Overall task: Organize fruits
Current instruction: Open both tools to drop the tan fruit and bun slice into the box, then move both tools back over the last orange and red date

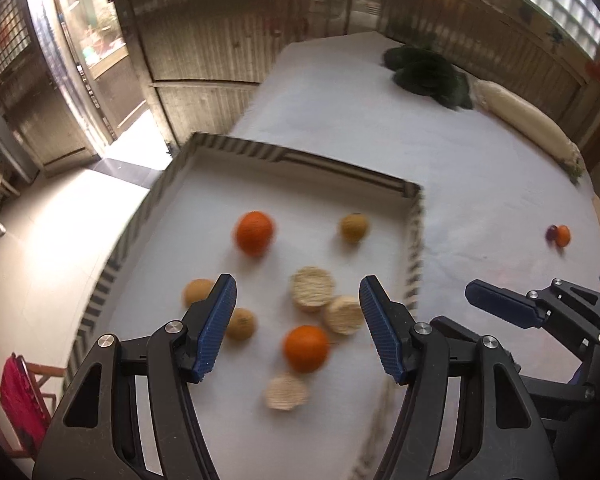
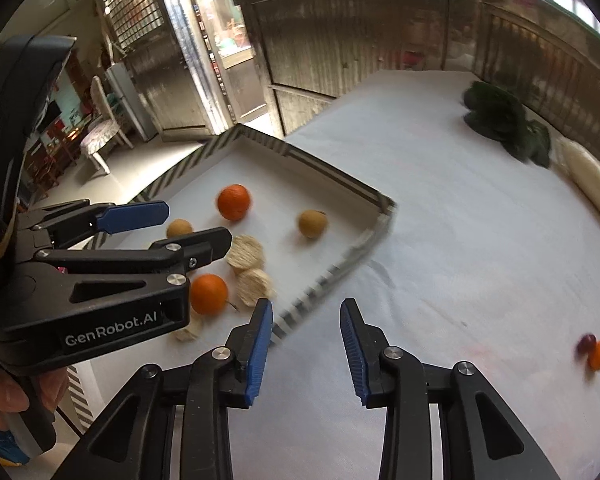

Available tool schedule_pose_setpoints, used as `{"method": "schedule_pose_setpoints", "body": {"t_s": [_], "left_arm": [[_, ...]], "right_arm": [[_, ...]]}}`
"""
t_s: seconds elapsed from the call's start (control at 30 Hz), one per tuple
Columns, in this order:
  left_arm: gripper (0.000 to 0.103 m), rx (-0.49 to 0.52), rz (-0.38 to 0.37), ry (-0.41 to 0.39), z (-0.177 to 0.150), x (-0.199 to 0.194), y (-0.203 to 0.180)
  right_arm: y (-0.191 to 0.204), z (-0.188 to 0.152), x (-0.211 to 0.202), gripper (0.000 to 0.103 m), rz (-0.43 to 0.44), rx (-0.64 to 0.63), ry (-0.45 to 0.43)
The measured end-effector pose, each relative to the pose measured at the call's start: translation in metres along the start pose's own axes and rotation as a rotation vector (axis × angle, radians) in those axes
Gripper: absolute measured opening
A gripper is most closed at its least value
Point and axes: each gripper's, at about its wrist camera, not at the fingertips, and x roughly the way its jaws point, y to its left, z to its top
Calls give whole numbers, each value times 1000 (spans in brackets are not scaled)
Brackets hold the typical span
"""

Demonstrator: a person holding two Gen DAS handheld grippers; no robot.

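Left wrist view, left gripper (image 1: 298, 330) parted (empty), above tray (image 1: 236, 148), oranges (image 1: 254, 233)

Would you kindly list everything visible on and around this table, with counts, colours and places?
tray: one, striped rim, left on table
oranges: two, orange, in tray
round fruits: three, tan, in tray
discs: three, pale beige, in tray
small fruits: two, orange and dark purple, on cloth right of tray
leafy greens: one heap, dark green, far end
white radish: one, beside greens
left gripper: open, empty, over tray
right gripper: open, empty, over cloth
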Motion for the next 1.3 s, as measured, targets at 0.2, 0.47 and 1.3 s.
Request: {"method": "schedule_pose_setpoints", "body": {"t_s": [0.2, 0.47, 1.3], "left_arm": [[64, 81, -46, 6, 3, 4, -48], [64, 187, -116, 27, 2, 9, -113], [65, 410, -260, 80, 30, 50, -259]], "right_arm": [[-38, -24, -17, 35, -51, 82, 3], [-99, -65, -39, 35, -131, 223, 18], [-270, -71, -48, 35, -208, 392, -39]]}}
